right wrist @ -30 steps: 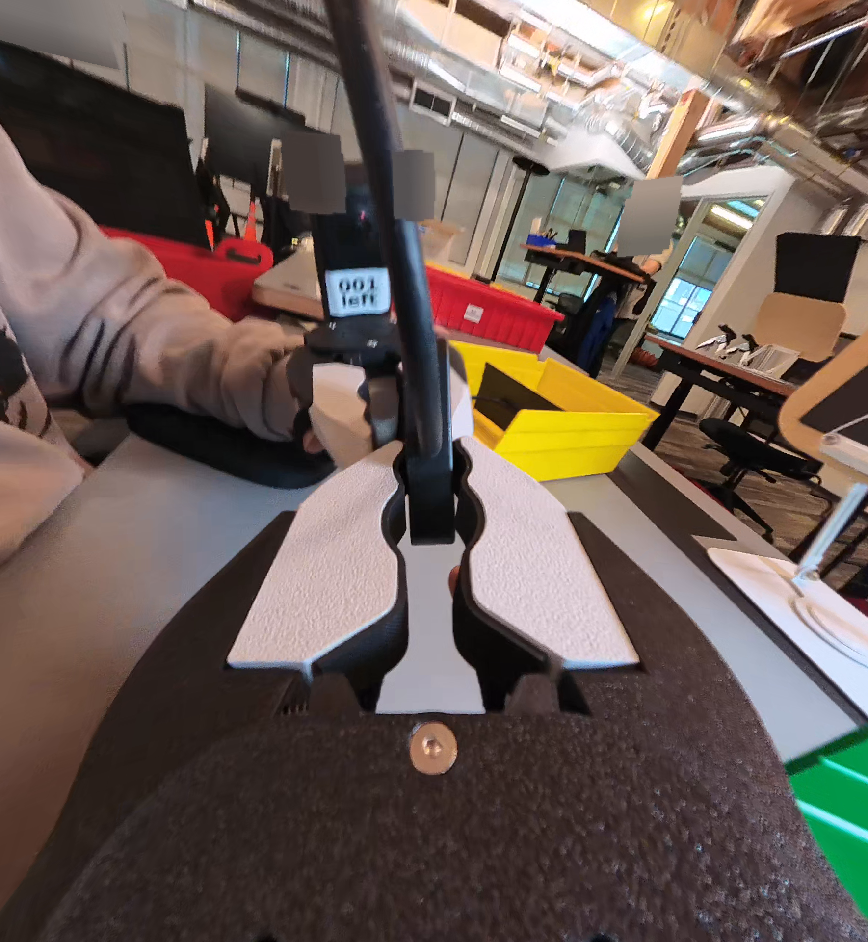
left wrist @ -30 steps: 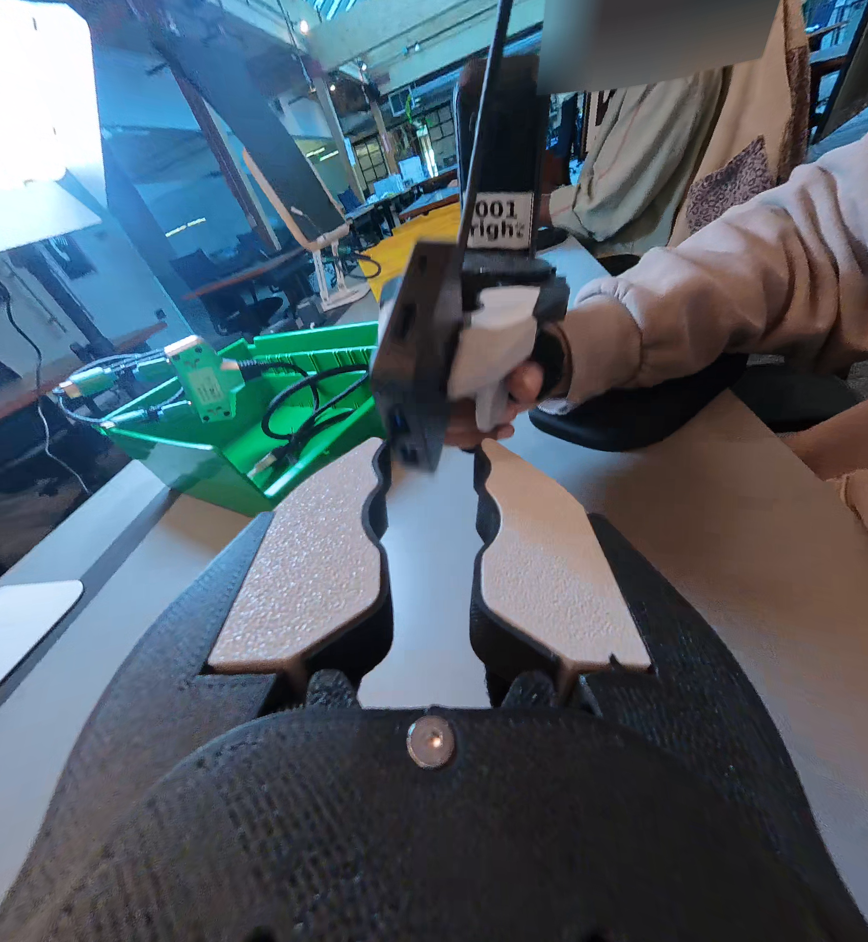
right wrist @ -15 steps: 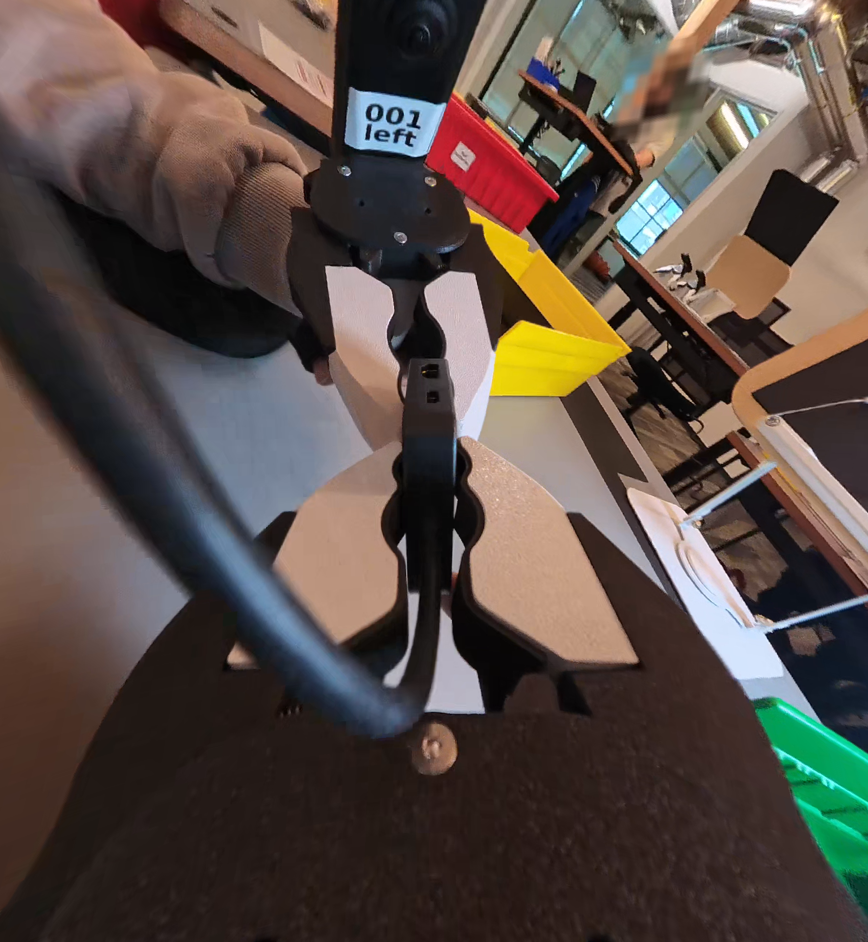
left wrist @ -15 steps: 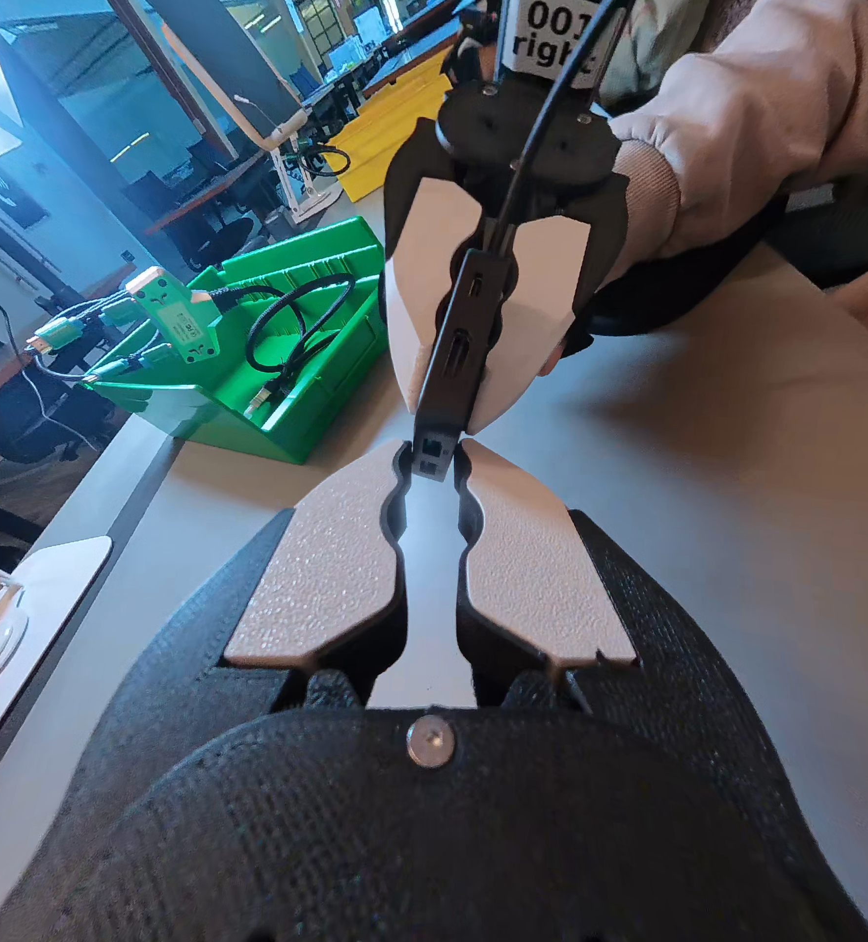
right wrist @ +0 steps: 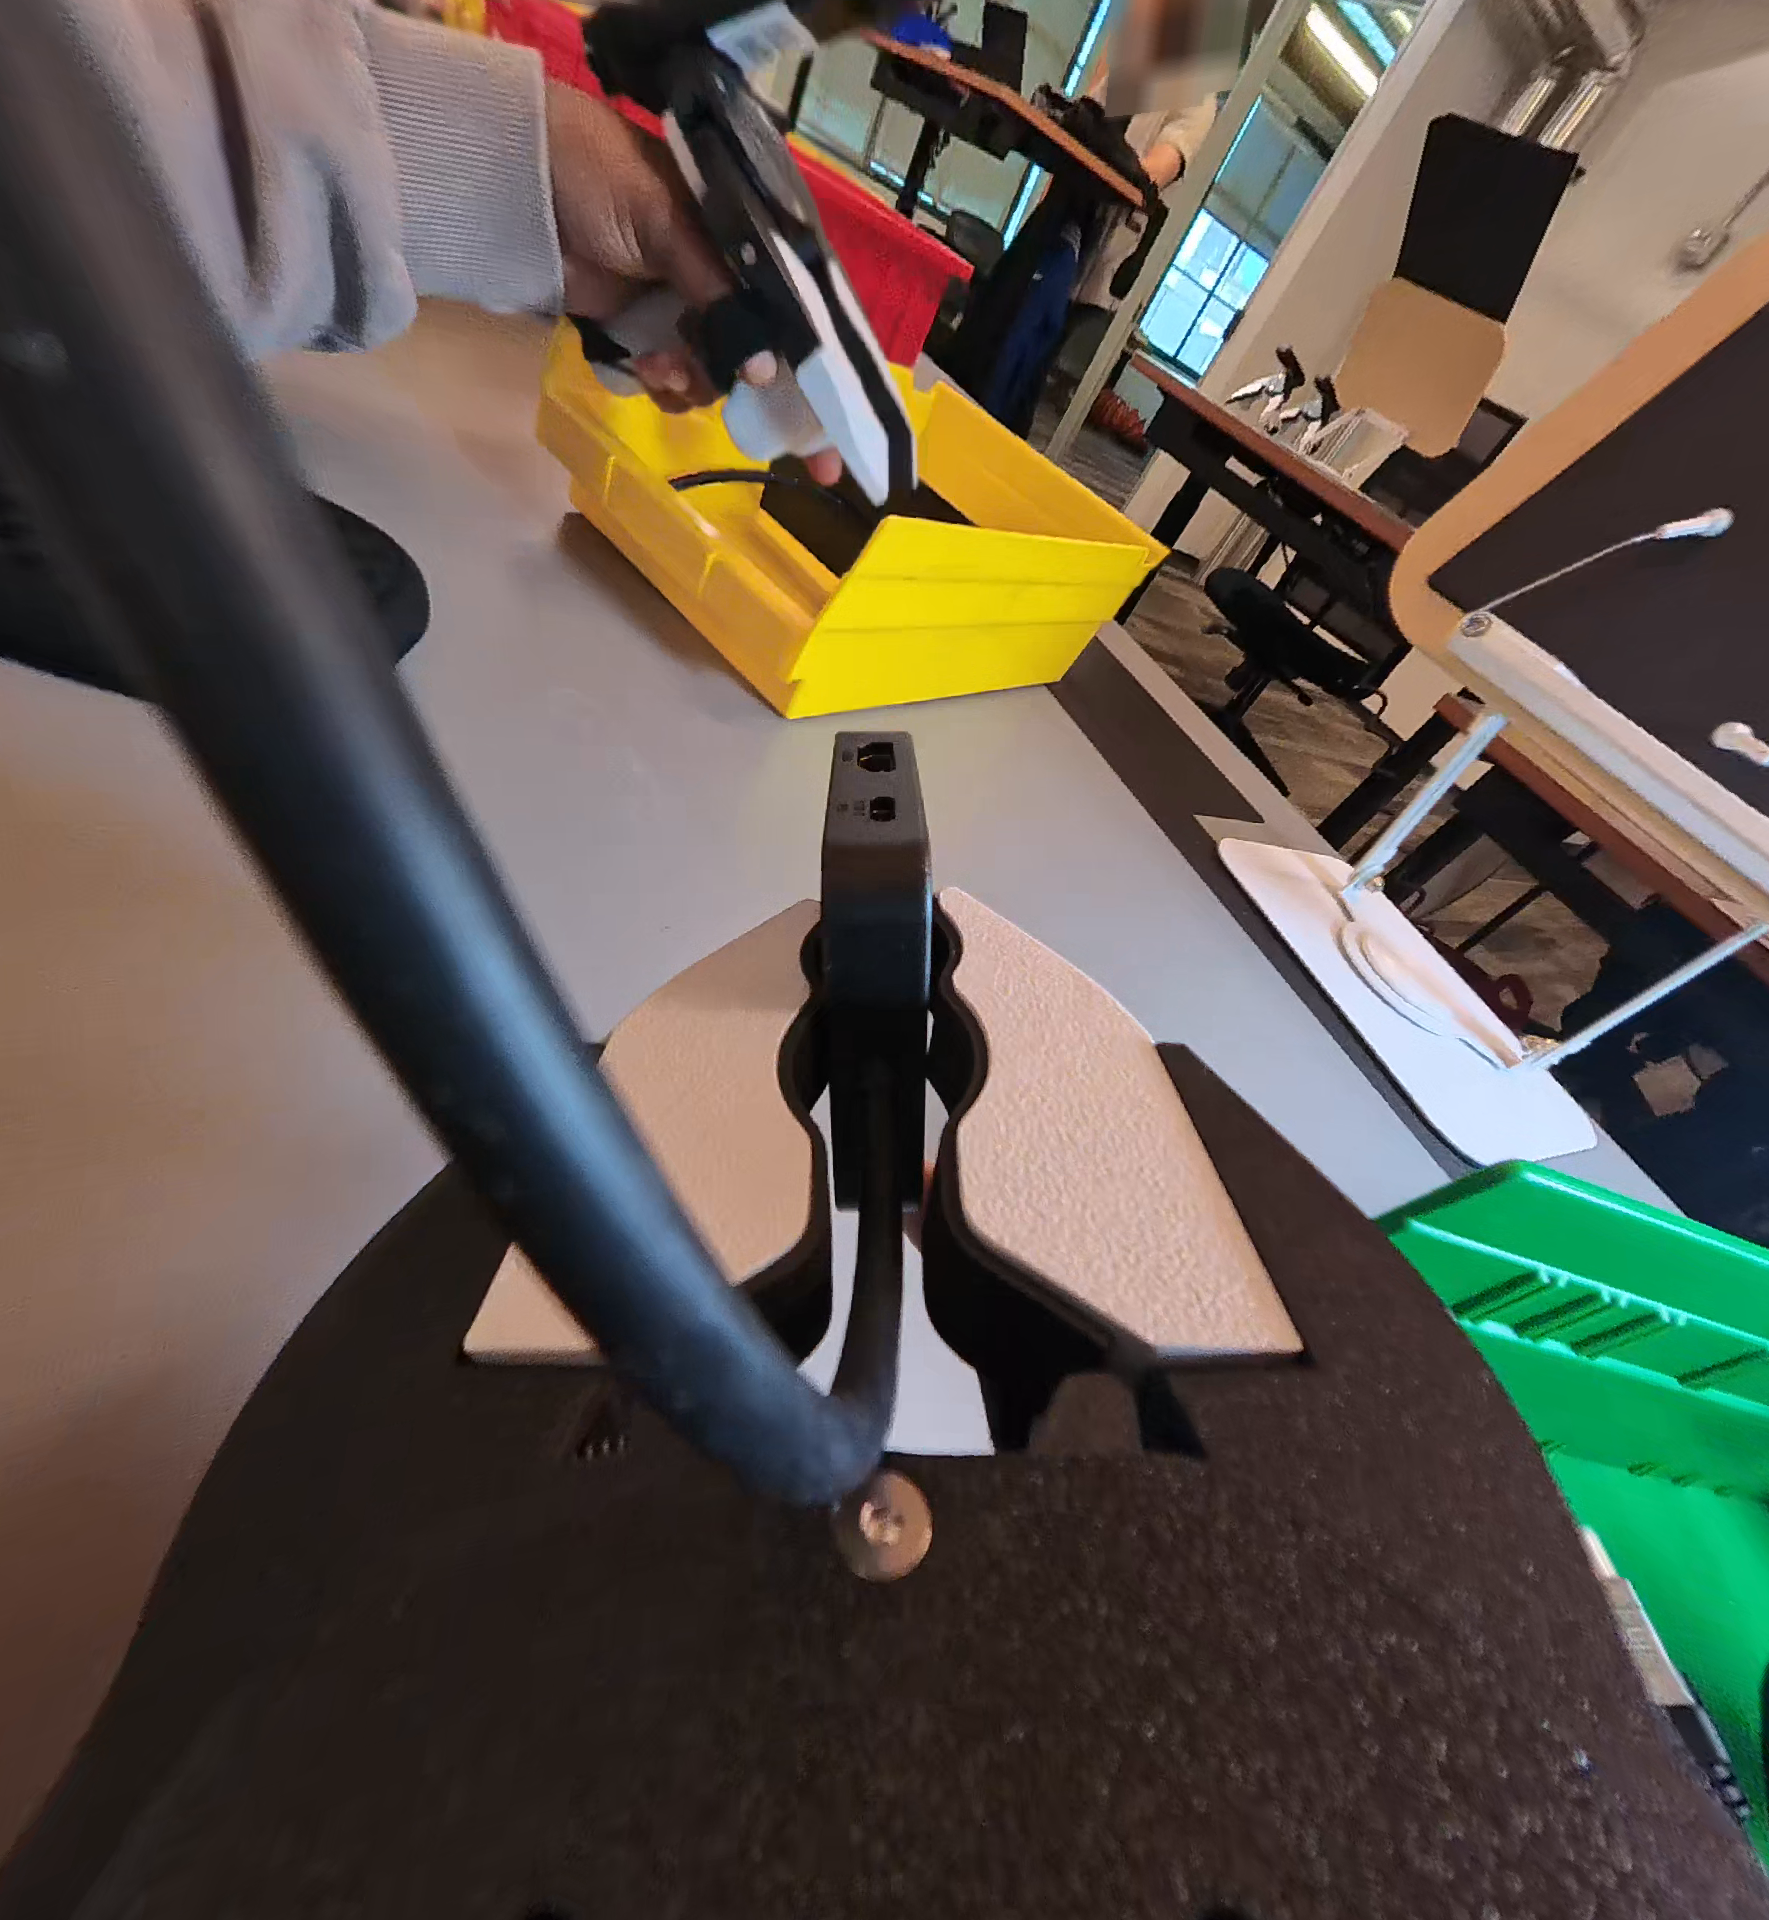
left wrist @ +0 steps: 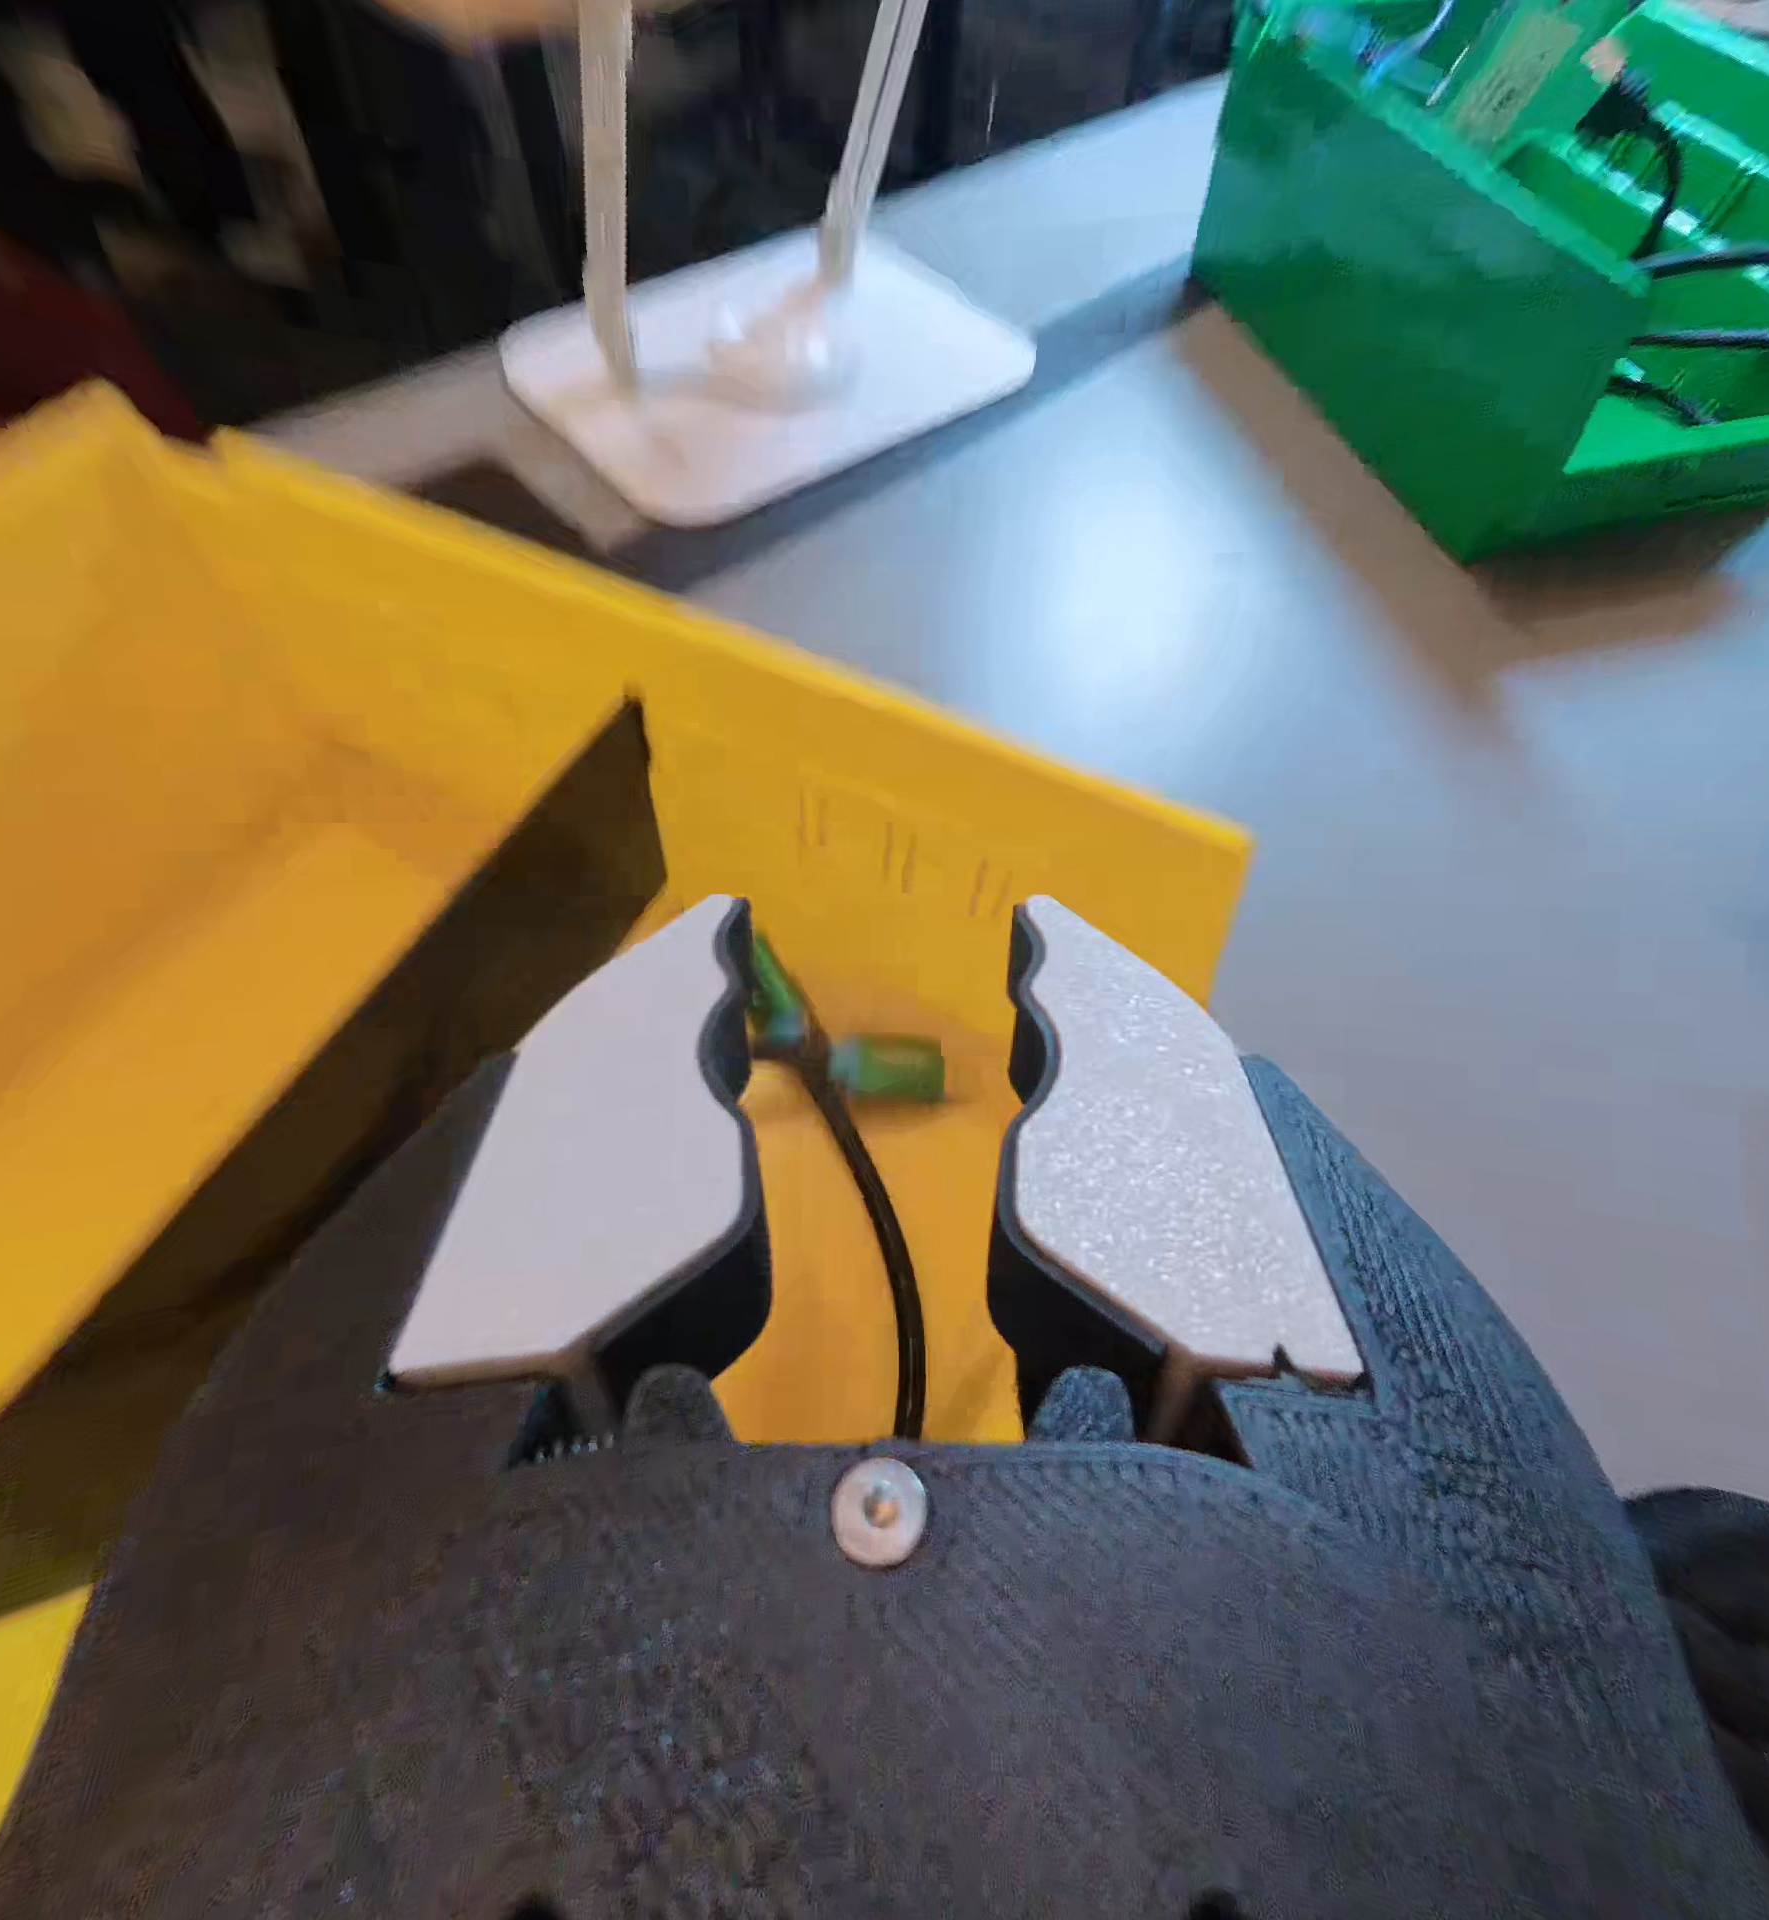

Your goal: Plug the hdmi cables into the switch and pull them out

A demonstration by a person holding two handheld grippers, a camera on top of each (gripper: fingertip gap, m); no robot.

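Note:
My left gripper [left wrist: 880, 920] is open and empty, hovering over the yellow bin [left wrist: 236, 831]. A thin black cable [left wrist: 890, 1226] with green plugs [left wrist: 885, 1070] lies on the bin floor below the gap between the fingers. My right gripper [right wrist: 875, 920] is shut on the black switch [right wrist: 872, 821], held edge-on with its end ports facing away. The switch's thick black lead [right wrist: 392, 883] loops back to the upper left. The left gripper [right wrist: 859, 436] also shows in the right wrist view, tilted down into the yellow bin [right wrist: 963, 623].
A black divider [left wrist: 506, 935] stands in the yellow bin. A green bin [left wrist: 1482, 312] holding cables sits on the grey table, also at the lower right of the right wrist view [right wrist: 1638, 1403]. A white lamp base [left wrist: 766, 395] stands at the table edge.
My left gripper let go of the switch's end, opened, and swung away over the yellow bin. My right gripper still holds the switch, now lower over the table.

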